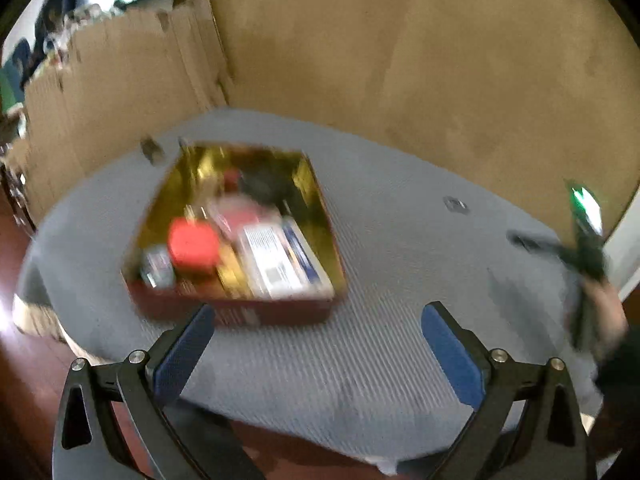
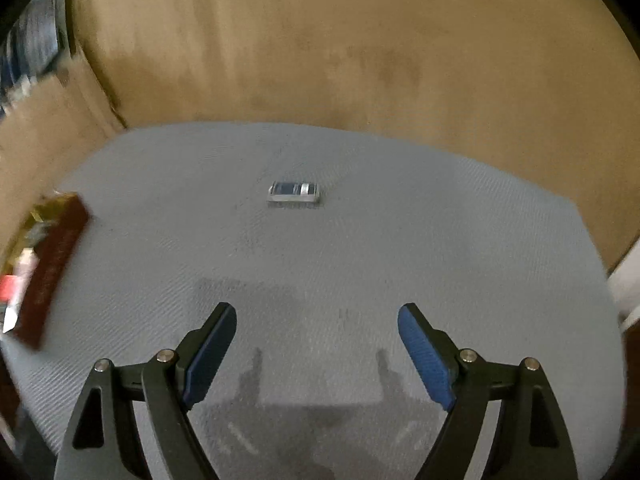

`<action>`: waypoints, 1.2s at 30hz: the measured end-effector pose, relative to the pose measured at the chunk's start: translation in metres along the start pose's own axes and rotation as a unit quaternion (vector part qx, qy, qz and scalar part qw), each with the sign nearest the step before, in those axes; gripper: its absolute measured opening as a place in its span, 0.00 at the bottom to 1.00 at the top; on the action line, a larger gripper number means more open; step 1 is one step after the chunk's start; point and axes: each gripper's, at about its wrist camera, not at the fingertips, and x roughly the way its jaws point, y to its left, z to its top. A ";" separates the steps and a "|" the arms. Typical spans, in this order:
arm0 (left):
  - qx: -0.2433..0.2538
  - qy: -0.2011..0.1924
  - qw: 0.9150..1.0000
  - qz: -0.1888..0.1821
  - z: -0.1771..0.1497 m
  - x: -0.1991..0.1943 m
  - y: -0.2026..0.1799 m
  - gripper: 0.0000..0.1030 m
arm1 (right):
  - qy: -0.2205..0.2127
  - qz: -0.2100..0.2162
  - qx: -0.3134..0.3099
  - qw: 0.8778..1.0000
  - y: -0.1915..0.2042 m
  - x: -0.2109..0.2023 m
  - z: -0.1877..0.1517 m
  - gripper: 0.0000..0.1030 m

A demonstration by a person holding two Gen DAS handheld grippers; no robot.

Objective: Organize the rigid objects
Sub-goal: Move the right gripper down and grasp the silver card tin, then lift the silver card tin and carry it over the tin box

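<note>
Both claws gape wide: left claw [image 1: 316, 334] at the box's [image 1: 236, 312] six o'clock, right claw [image 2: 317, 334] facing a small block [image 2: 294, 193] on the bench [image 2: 400, 240].

The left gripper [image 1: 316, 332], jaws wide apart and empty, hovers over the grey-clothed bench [image 1: 392, 248] just before a red, gold-lined box [image 1: 240, 312] of blurred items.

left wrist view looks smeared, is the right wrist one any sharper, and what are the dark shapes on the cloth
Left wrist view: motion blur smears the red tin and its contents. Right wrist view: sharper, the small blue-and-silver box reads clearly; the dark shapes are the right gripper casting finger shadows on the grey tablecloth.
</note>
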 end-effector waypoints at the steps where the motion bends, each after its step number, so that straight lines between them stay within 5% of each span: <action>1: 0.004 0.010 1.000 -0.004 -0.008 0.004 -0.002 0.99 | 0.002 -0.004 -0.009 1.000 0.004 0.010 0.009 0.83; 11: 0.011 0.063 0.998 -0.027 -0.025 0.029 -0.001 0.99 | 0.036 -0.057 -0.045 0.997 0.038 0.106 0.075 0.83; 17: -0.002 0.065 0.997 -0.030 -0.024 0.031 0.001 0.99 | 0.049 -0.050 -0.019 0.997 0.028 0.142 0.089 0.83; 22: 0.003 0.069 0.997 -0.026 -0.026 0.033 -0.002 0.99 | 0.038 0.004 0.047 0.998 0.005 0.152 0.090 0.84; 26: -0.002 0.074 0.997 -0.026 -0.028 0.033 0.000 0.99 | 0.031 -0.011 0.035 0.999 0.008 0.149 0.088 0.82; 27: -0.003 0.074 0.997 -0.027 -0.028 0.033 0.000 0.99 | 0.029 -0.009 0.034 0.999 0.009 0.148 0.087 0.80; 29: -0.002 0.077 0.997 -0.026 -0.028 0.034 -0.001 0.99 | 0.019 -0.006 0.025 0.999 0.018 0.139 0.085 0.59; 36: 0.003 0.067 0.997 -0.028 -0.022 0.028 -0.005 0.99 | 0.006 -0.018 -0.004 1.000 0.031 0.107 0.081 0.59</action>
